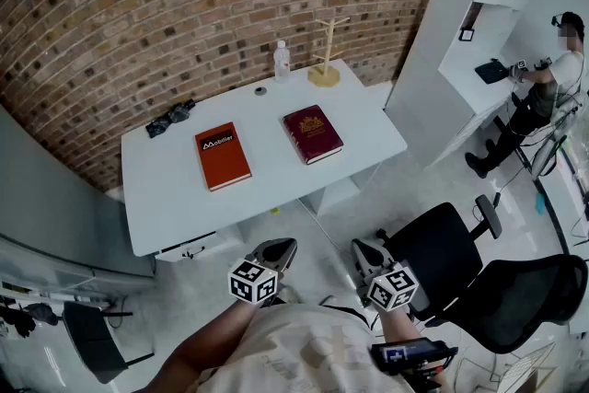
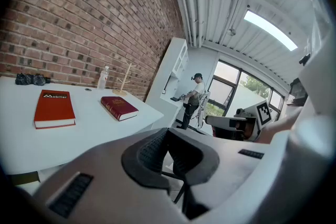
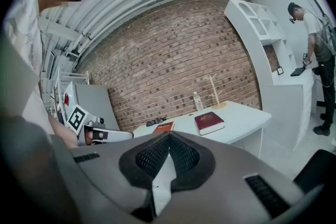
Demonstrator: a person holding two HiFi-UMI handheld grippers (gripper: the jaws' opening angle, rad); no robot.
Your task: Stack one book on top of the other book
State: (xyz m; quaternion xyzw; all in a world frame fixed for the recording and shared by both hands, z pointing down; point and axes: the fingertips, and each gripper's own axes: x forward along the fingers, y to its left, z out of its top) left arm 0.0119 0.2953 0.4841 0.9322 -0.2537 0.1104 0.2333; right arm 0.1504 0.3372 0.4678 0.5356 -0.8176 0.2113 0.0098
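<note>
head view: we see a white table (image 1: 175, 202) set against a brick wall (image 1: 138, 5), with two books lying flat on it, well apart. the orange book (image 1: 222, 156) lies left of the middle, and the maroon book (image 1: 312, 133) lies to its right, a little further from us; neither rests on the other. near the far edge stand a bottle (image 1: 282, 61) and a wooden stand (image 1: 325, 60), and a black bundle (image 1: 170, 118) lies at the far left corner. we hold both tools low on our side of the table, clear of it and above the floor: the left gripper (image 1: 281, 246) and the right gripper (image 1: 361, 250) sit side by side, both aimed toward the table. in the left gripper view the jaws are together with nothing between them, and both books show beyond them on the tabletop. in the right gripper view the jaws also meet at their tips and grip nothing; the maroon book shows above them, with the orange one further left. a black chair (image 1: 451, 262) stands to our right, and another person (image 1: 552, 78) stands at a white desk (image 1: 460, 74) at the far right.
</note>
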